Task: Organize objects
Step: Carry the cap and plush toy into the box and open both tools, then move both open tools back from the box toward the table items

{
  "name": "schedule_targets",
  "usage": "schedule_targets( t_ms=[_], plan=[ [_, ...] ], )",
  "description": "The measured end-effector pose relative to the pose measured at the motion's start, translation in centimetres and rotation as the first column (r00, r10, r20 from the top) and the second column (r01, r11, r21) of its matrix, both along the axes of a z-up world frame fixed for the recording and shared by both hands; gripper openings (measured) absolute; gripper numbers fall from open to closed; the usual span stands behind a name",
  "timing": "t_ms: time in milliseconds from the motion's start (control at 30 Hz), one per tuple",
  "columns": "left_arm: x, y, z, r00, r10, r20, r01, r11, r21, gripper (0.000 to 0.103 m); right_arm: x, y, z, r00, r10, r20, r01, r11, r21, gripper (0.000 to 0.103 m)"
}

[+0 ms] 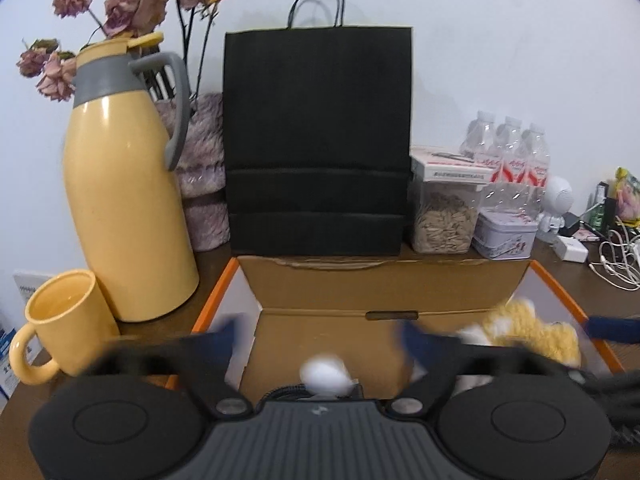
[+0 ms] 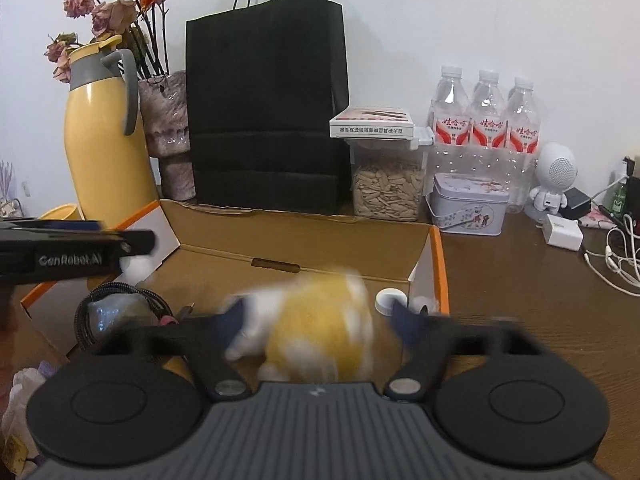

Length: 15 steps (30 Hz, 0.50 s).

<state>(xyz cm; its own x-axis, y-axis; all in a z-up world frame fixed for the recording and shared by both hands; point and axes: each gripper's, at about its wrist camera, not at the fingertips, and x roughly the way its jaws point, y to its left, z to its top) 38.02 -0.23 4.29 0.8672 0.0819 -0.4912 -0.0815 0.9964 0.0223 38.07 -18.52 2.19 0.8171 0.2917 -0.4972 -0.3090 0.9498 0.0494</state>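
Two hand-held grippers tilt downward over an open brown cardboard box with orange edges (image 2: 304, 248) on a dark wooden table (image 2: 520, 280). The left gripper (image 1: 320, 340) has its jaws spread wide, a blurred small white object (image 1: 324, 374) lying below them in the box, touching neither finger. The right gripper (image 2: 316, 320) is likewise wide open, with a blurred yellow-and-white plush toy (image 2: 316, 328) between its fingers inside the box; whether either finger touches it cannot be told. The side of the left gripper reads "GenRobot.AI" in the right wrist view. Beyond the box stand a yellow thermos jug with a grey handle (image 1: 120, 200), a black paper bag (image 1: 318, 140) and three clear water bottles with red labels (image 2: 484, 120) whose characters are too small to read.
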Motion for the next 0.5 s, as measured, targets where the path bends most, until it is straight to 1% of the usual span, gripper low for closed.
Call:
schedule_targets(
  t_ms=[33, 167, 500],
  plan=[
    [-0.07, 0.04, -0.04, 1.0, 0.009, 0.009, -0.009, 1.0, 0.001, 0.103, -0.22, 0.08, 0.1, 1.0, -0.001, 0.016, 0.001, 1.0, -0.006, 0.103],
    [0.01, 0.28, -0.01, 1.0, 0.024, -0.006, -0.024, 1.0, -0.003, 0.103, -0.81, 0.42, 0.52, 0.999, 0.013, 0.041, -0.013, 1.0, -0.017, 0.103],
    [-0.5, 0.07, 0.21, 1.0, 0.016, 0.003, -0.016, 1.0, 0.004, 0.103, -0.97, 0.5, 0.75, 0.999, 0.007, 0.053, -0.006, 1.0, -0.03, 0.103]
  ],
)
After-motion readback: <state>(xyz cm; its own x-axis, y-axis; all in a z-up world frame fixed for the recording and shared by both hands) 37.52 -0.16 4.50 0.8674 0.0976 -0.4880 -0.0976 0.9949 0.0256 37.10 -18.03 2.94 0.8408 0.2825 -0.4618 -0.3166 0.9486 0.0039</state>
